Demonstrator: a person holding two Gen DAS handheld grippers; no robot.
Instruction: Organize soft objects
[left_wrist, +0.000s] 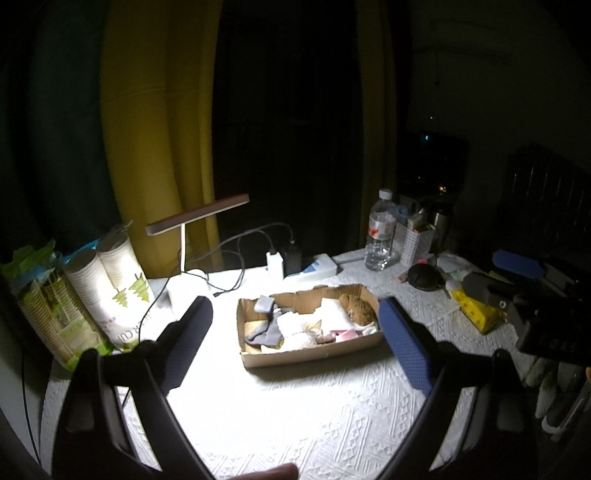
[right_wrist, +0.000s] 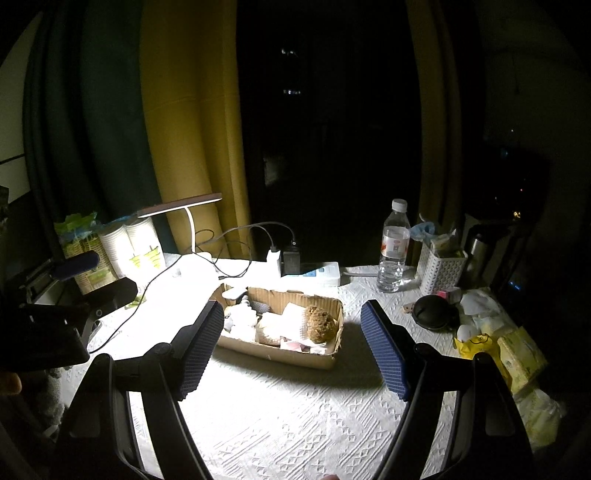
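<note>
A lamp-lit worktop (left_wrist: 295, 424) under a white textured cloth carries a shallow cardboard box (left_wrist: 310, 356) of soft objects: pale folded cloths (left_wrist: 334, 312), a grey sock (left_wrist: 267, 326) and a brown plush toy (left_wrist: 358, 308) at the box's far right corner. Both the left hand-held gripper (left_wrist: 295, 328) and right hand-held gripper (right_wrist: 291, 343) hover before the box, jaws wide and empty. Best approach, probably: descend slowly, pinch one item only.
</note>
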